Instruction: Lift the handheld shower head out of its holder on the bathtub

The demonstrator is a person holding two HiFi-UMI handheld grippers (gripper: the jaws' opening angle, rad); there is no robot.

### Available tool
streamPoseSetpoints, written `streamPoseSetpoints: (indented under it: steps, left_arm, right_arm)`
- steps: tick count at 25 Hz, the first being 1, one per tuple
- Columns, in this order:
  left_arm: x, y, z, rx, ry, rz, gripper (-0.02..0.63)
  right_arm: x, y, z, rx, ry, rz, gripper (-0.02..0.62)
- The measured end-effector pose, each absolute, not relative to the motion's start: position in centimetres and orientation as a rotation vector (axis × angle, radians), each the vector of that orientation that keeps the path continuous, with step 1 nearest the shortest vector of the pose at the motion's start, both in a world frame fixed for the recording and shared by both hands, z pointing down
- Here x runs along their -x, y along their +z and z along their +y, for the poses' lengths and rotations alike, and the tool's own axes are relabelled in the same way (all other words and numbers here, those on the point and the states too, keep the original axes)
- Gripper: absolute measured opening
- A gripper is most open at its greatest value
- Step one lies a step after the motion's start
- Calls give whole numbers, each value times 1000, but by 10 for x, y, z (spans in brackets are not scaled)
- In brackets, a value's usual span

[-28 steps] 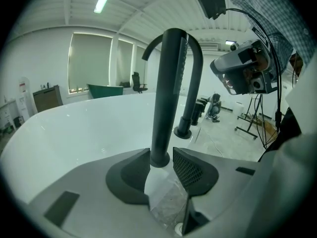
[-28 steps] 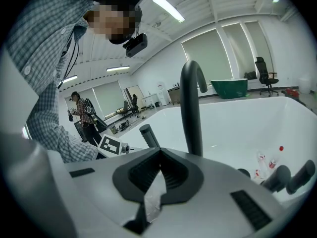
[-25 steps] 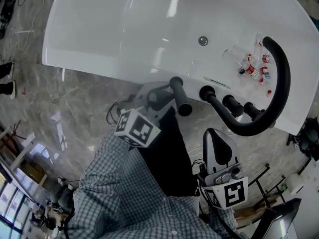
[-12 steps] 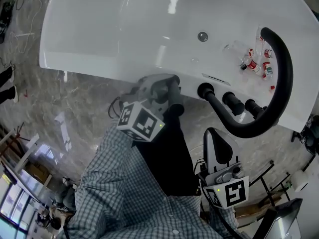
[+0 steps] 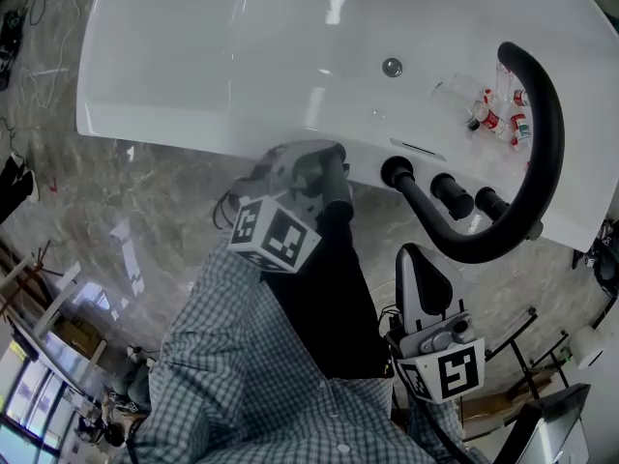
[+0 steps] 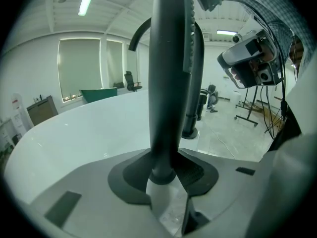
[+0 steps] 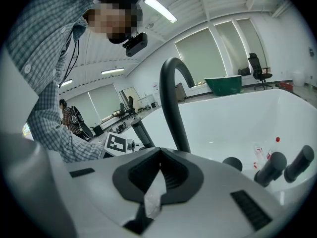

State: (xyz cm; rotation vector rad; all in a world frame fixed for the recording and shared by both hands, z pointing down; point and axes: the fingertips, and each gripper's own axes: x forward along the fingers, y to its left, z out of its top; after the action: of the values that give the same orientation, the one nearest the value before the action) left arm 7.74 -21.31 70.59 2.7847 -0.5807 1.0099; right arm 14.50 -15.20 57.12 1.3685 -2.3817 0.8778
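Left tongs (image 6: 164, 178), forward since 1 s ago, pinching shower head (image 6: 171, 78); right tongs (image 7: 157, 181) pressed together.

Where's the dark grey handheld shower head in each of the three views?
Head view: dark grey handheld shower head at centre, in the left gripper's jaws.
Left gripper view: tall central column, clamped.
Right gripper view: small ribbed rod left of centre.
Shared landmark: black arched spout.
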Motion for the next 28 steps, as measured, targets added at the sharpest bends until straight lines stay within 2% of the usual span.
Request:
streamPoseSetpoints:
  steps: [28]
  left_arm:
    - [-59, 615, -204, -2767, 960, -625, 124]
  right_arm:
    - [-148, 512, -164, -1454, 733, -2393, 15]
